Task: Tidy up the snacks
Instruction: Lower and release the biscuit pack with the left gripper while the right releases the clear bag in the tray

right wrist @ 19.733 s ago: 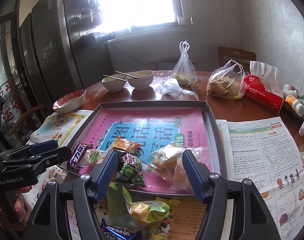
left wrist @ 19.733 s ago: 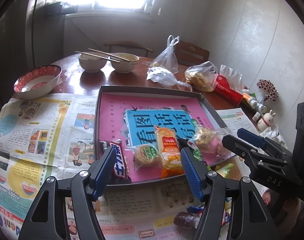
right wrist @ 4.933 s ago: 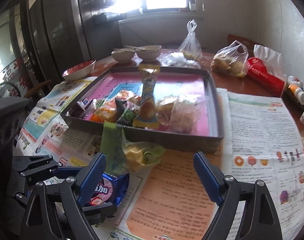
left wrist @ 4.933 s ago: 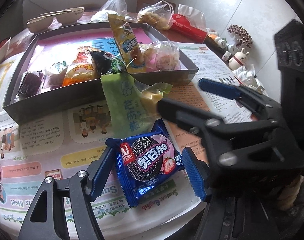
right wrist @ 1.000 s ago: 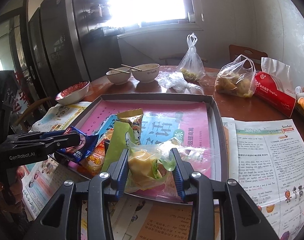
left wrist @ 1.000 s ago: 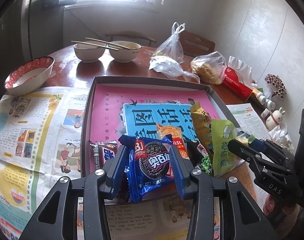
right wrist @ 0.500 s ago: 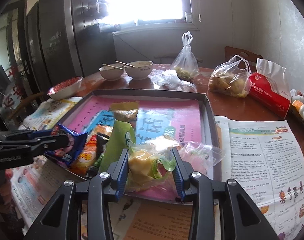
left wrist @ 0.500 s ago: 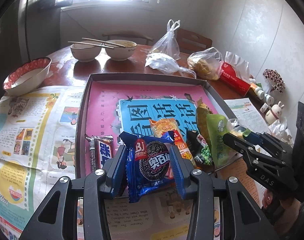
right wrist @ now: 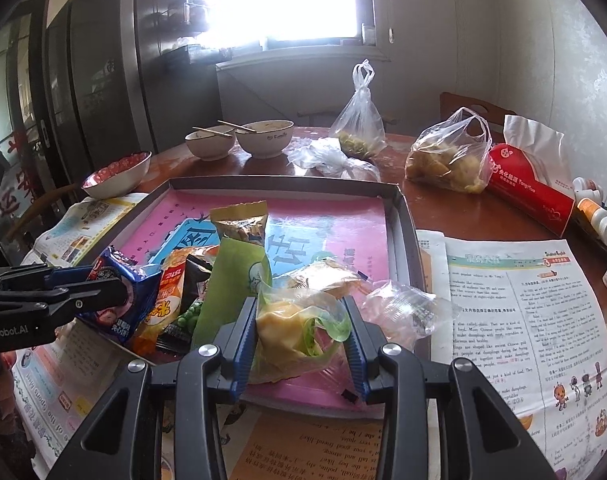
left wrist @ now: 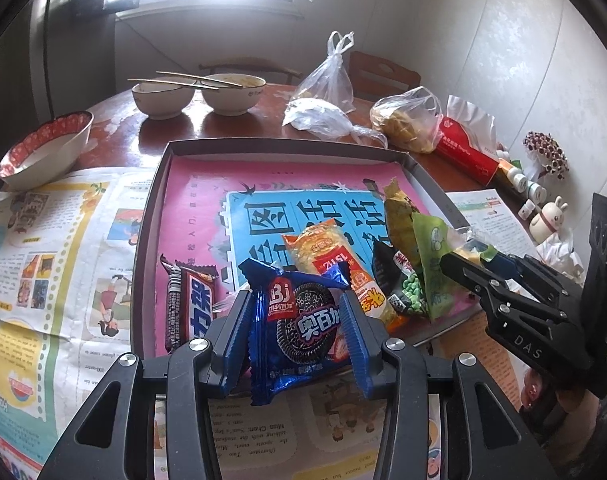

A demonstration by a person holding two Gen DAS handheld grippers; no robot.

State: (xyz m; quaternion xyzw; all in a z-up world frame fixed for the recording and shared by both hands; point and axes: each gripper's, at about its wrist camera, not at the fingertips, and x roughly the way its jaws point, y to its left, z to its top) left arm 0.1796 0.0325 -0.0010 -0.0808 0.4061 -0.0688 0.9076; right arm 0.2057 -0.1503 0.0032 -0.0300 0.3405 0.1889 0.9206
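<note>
My left gripper (left wrist: pixel 297 332) is shut on a blue cookie pack (left wrist: pixel 299 320) and holds it over the near rim of the dark tray (left wrist: pixel 283 145). My right gripper (right wrist: pixel 299 328) is shut on a yellow snack in a green-and-clear wrapper (right wrist: pixel 291 328), also above the tray's near edge, further right. The tray's pink and blue liner carries a chocolate bar (left wrist: pixel 189 304), an orange pack (left wrist: pixel 331 256), a green-pea pack (left wrist: pixel 403 284), a tall yellow pack (right wrist: pixel 239 224) and a clear-wrapped pastry (right wrist: pixel 403 308). Each gripper shows at the side of the other's view: the right gripper (left wrist: pixel 475 264), the left gripper (right wrist: pixel 103 284).
Newspapers (left wrist: pixel 55 240) lie on both sides of the tray on the round wooden table. Behind it stand two bowls with chopsticks (left wrist: pixel 195 94), a red-rimmed bowl (left wrist: pixel 43 148), plastic bags (right wrist: pixel 447 160), a red tissue pack (right wrist: pixel 531 184) and small bottles (right wrist: pixel 599 216).
Both grippers keep their packs by the tray's near edge. The right wrist view has tilted slightly. Nothing was picked up or let go.
</note>
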